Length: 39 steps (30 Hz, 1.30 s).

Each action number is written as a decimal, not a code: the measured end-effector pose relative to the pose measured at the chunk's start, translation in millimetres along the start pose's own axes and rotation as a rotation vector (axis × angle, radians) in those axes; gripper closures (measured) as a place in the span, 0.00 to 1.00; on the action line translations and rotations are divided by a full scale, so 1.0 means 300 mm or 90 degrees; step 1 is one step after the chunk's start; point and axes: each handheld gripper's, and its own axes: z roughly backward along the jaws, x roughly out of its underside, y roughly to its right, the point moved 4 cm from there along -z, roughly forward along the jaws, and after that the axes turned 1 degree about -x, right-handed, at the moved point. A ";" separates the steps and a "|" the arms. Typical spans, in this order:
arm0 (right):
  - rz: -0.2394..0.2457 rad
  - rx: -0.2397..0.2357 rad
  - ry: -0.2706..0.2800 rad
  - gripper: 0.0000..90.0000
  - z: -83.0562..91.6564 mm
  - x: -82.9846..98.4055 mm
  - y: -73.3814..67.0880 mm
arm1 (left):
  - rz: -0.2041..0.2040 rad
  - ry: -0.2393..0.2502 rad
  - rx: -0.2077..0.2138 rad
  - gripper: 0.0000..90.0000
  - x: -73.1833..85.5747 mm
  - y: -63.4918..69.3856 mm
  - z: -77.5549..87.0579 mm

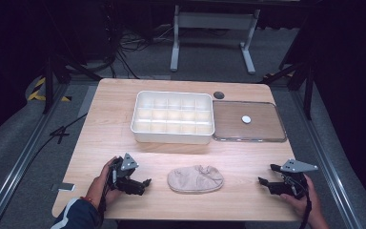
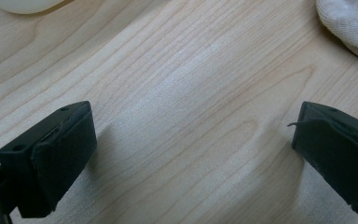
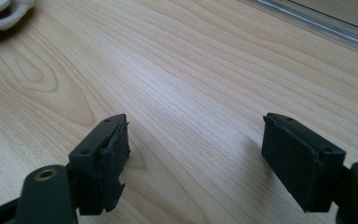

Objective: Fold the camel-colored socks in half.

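I am holding the left gripper [image 1: 143,183] and right gripper [image 1: 265,182] low, jaws spread wide, pinching nothing; the beige sock [image 1: 195,179] is lying between them, apart from both. Each gripper view is cutting the sock off at a corner.

Your left gripper [image 2: 193,154] holds its two black jaws wide apart, with bare wooden table [image 2: 182,93] between them. A pale fabric bundle [image 2: 349,23] lies at upper right, well clear of the jaws. A white container's edge [image 2: 25,4] shows at upper left.
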 end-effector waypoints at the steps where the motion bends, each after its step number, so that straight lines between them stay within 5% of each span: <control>1: 0.001 0.000 0.000 0.26 0.000 0.000 0.000 | 0.000 -0.002 0.004 0.00 0.000 0.000 0.000; 30: -0.009 -0.003 -0.008 0.23 -0.020 -0.018 -0.001 | -0.049 0.002 0.047 0.00 0.019 -0.020 0.015; 34: -0.009 -0.001 -0.040 0.23 -0.020 -0.031 -0.003 | -0.051 0.002 0.049 0.00 0.018 -0.021 0.015; 39: 0.004 -0.048 -0.033 0.25 -0.021 -0.061 -0.026 | -0.047 0.002 0.051 0.00 0.018 -0.020 0.014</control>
